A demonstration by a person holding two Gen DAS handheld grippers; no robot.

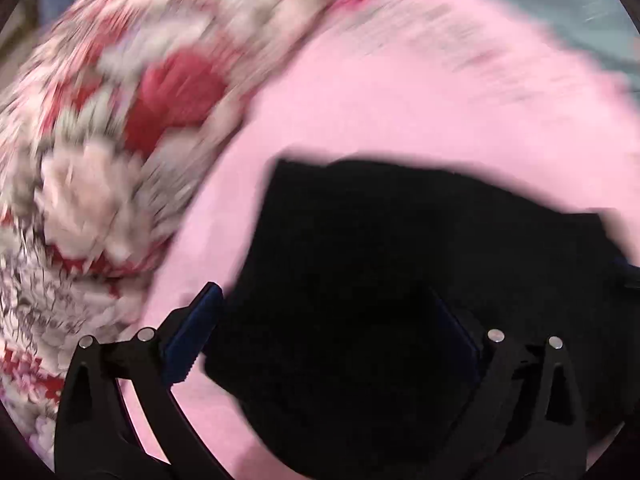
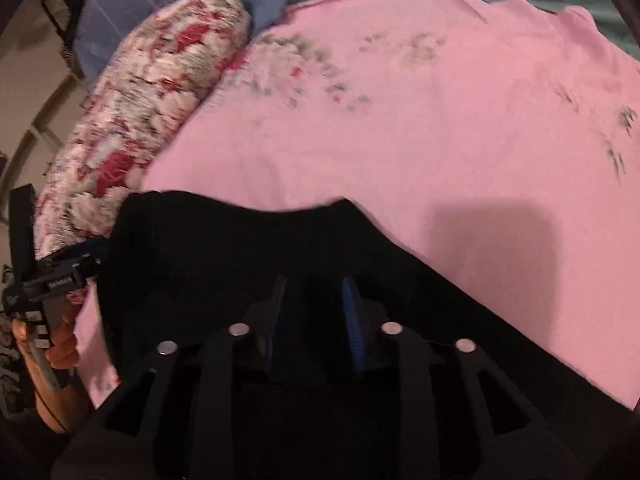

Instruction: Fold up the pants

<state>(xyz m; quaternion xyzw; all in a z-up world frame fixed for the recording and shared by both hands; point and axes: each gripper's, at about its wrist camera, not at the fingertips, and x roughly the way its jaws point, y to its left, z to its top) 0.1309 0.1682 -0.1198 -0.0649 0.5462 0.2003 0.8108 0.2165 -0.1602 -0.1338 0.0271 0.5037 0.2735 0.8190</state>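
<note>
The black pants (image 1: pixel 400 280) are seen lying on the pink sheet (image 1: pixel 380 100) of a bed, their far edge forming a fairly straight line across the right wrist view, with a slight dip in the middle. The floral bolster (image 2: pixel 148 112) is set along the left side of the sheet, clear of the working area, so that the cloth can be spread flat. The left gripper (image 1: pixel 328 336) is held over the near left part of the garment, pointed steeply down; its jaws are seen spread wide, one blue pad over the pink just off the cloth's edge, the other far across over the black, and nothing is pinched between them. That wide stance is judged to be a release or a readying to take a fresh edge. From the right wrist view, the left gripper is also seen at the garment's left corner, with the hand (image 2: pixel 56 344) wrapped around its handle. The right gripper (image 2: pixel 316 320) is held low over the pants, its blue pads standing a narrow gap apart; dark fabric fills the space beneath and between them, but whether a fold is actually pinched cannot be told, black on black. Both tools are kept at the near edge, one toward each side, presumably so the cloth can be lifted evenly and carried over. The picture from the left wrist is heavily smeared. The fold is judged unfinished: the pants are laid out broad, not yet a compact stack.
</note>
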